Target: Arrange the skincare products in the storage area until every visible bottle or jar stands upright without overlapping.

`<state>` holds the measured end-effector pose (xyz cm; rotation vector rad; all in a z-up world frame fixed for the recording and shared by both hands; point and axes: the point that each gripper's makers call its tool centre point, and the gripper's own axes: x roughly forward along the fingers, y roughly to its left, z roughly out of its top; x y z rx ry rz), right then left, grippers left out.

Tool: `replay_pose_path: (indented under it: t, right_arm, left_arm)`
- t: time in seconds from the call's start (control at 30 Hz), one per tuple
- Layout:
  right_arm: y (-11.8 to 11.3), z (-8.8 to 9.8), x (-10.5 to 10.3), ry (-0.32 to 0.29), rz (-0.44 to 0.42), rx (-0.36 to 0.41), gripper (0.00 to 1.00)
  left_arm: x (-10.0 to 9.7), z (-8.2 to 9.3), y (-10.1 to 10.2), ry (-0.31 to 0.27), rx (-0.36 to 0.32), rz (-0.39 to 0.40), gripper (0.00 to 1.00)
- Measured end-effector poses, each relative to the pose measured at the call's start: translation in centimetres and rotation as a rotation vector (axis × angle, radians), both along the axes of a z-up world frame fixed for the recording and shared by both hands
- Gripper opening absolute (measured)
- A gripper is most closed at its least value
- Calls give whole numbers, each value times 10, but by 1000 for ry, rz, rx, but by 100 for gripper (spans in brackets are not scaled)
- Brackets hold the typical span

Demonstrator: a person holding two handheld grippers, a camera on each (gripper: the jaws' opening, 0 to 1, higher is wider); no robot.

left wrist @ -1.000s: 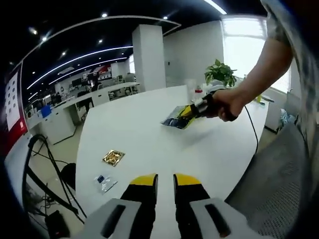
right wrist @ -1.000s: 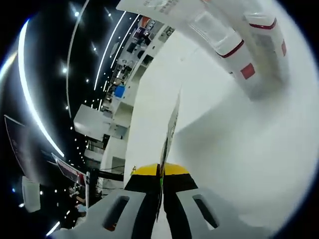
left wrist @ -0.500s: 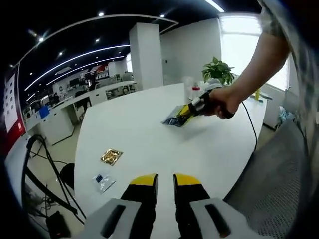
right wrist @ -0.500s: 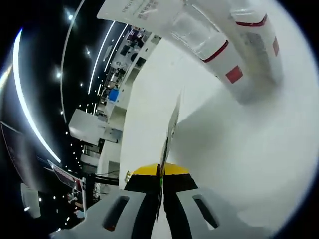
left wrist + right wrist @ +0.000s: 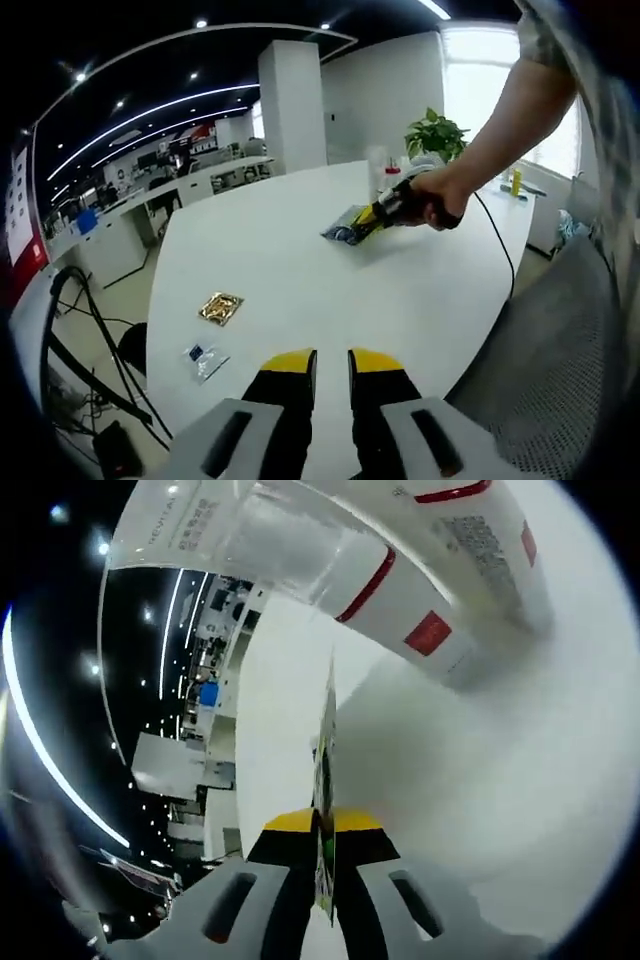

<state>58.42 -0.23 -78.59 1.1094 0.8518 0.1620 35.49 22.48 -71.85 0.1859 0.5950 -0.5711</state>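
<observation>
Right gripper (image 5: 322, 832) clamped on thin flat foil sachet (image 5: 324, 780), near white red-banded bottles (image 5: 400, 600). Left gripper (image 5: 331, 362) narrowly parted, holding nothing. Far left: small gold packet (image 5: 220, 308) on white round table (image 5: 300, 270).

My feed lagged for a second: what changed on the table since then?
The right tongs, still shut on the flat sachet, carried it farther along the white table toward the white bottles, which now loom closer in the right gripper view. The left tongs stay open and empty; the gold sachet and the small clear packet lie unmoved.
</observation>
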Motion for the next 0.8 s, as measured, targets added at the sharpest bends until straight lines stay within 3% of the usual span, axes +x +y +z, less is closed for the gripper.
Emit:
replay_pose_path:
  t: [0.3, 0.63, 0.73, 0.8]
  right_arm:
    - [-22, 3, -3, 3, -51, -54, 12]
    - [-60, 3, 0, -17, -124, -167, 11]
    - [-53, 2, -6, -46, -41, -236, 11]
    - [-42, 5, -11, -103, 68, -335, 11]
  left_arm:
    - [-1, -1, -1, 4, 6, -12, 13]
    - [-1, -2, -2, 7, 13, -16, 13]
    - [-1, -1, -1, 4, 12, -16, 13]
    - [-1, -2, -2, 6, 13, -16, 13]
